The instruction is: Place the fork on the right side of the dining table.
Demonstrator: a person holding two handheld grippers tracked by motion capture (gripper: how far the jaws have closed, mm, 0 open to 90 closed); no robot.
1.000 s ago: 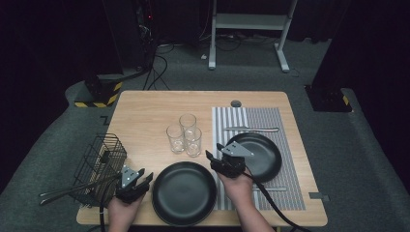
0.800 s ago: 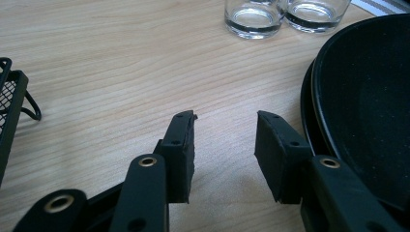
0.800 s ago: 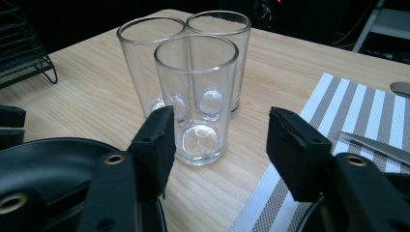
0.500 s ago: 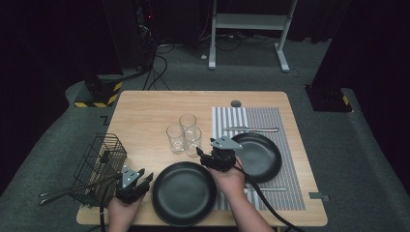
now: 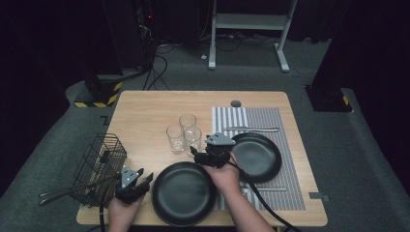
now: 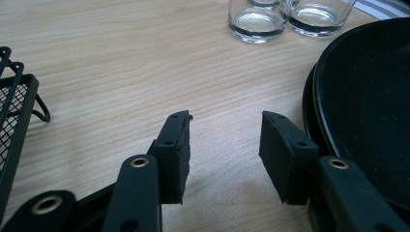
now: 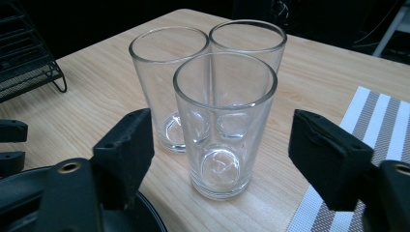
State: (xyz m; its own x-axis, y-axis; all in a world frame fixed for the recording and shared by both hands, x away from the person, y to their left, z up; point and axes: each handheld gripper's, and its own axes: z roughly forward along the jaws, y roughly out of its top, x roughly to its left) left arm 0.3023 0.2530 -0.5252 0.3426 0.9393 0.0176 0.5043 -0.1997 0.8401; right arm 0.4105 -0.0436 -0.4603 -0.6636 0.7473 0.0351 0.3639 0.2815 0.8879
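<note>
Glass nearest the right gripper (image 7: 220, 150) stands upright (image 7: 225, 123) mid-table, front of 3 clustered glasses, dead ahead between its jaws, which have just been opening and touch nothing. Left gripper (image 5: 138, 180), spread and empty near the front edge, is farther off.

Lab, black curtains (image 5: 58, 38); cables (image 5: 159, 63)

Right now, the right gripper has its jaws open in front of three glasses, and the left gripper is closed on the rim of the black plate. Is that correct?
Not quite. The left gripper is not closed on the black plate: in the left gripper view its jaws stand open over bare table, with the plate beside them. The rest holds: the right gripper has open jaws in front of the three glasses.
</note>
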